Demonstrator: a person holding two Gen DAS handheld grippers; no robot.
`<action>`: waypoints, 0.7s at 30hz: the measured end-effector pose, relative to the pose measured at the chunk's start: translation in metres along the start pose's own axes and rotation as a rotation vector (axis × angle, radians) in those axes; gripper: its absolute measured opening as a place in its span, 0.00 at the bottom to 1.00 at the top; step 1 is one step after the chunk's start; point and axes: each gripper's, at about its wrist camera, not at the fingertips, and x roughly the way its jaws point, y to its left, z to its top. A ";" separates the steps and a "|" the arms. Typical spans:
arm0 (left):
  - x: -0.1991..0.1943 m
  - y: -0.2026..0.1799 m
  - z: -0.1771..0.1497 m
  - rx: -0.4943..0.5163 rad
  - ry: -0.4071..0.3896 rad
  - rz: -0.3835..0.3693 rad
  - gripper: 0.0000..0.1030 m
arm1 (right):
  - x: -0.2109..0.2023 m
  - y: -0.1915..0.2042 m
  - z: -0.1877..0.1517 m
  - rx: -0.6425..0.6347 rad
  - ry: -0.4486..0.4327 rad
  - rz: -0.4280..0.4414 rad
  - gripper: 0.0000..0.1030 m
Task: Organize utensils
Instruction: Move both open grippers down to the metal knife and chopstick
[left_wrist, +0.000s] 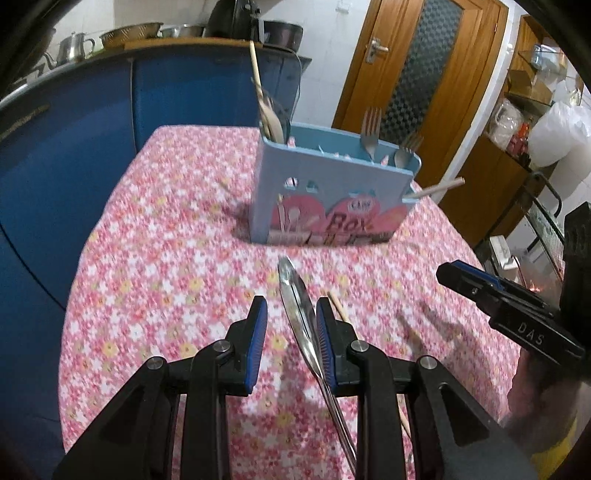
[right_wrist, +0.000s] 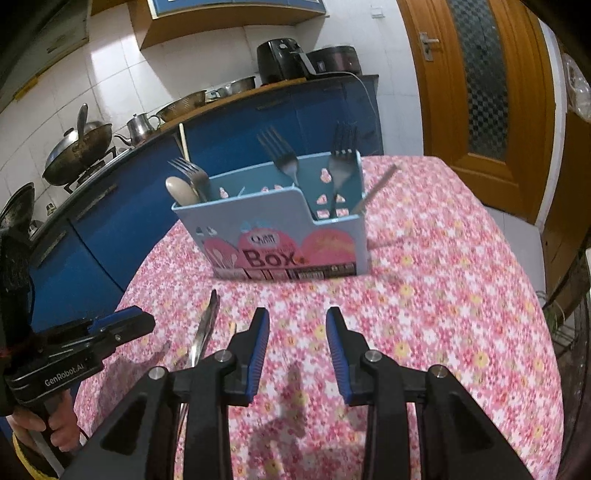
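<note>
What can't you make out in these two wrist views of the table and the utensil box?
- Metal utensil, left wrist view: its near end runs under the left claw and off the bottom edge; type unclear, and whether the pads grip it.
- Wooden stick, left wrist view: mostly hidden behind the claw's finger.
- Utensil box, both views: its walls hide the handles inside.
- Box label's small print, right wrist view: blurred.

A home kitchen: a dark wok (right_wrist: 79, 147) sits on a gas burner atop a counter with blue cabinet fronts (right_wrist: 122, 206), beside a steel kettle (right_wrist: 138, 127), metal colander (right_wrist: 183, 104) and black air fryer (right_wrist: 279, 59). White wall tiles (right_wrist: 122, 66), a wooden door with patterned glass (right_wrist: 476, 85), and a floral-clothed surface (right_wrist: 424, 295).
</note>
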 end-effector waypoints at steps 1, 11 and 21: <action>0.002 -0.001 -0.002 0.000 0.013 -0.003 0.26 | 0.000 -0.001 -0.002 0.003 0.003 0.001 0.36; 0.017 -0.013 -0.017 0.015 0.138 -0.050 0.26 | -0.001 -0.010 -0.013 0.039 0.019 0.014 0.37; 0.040 -0.024 -0.019 0.028 0.239 -0.029 0.26 | -0.004 -0.019 -0.020 0.064 0.017 0.023 0.37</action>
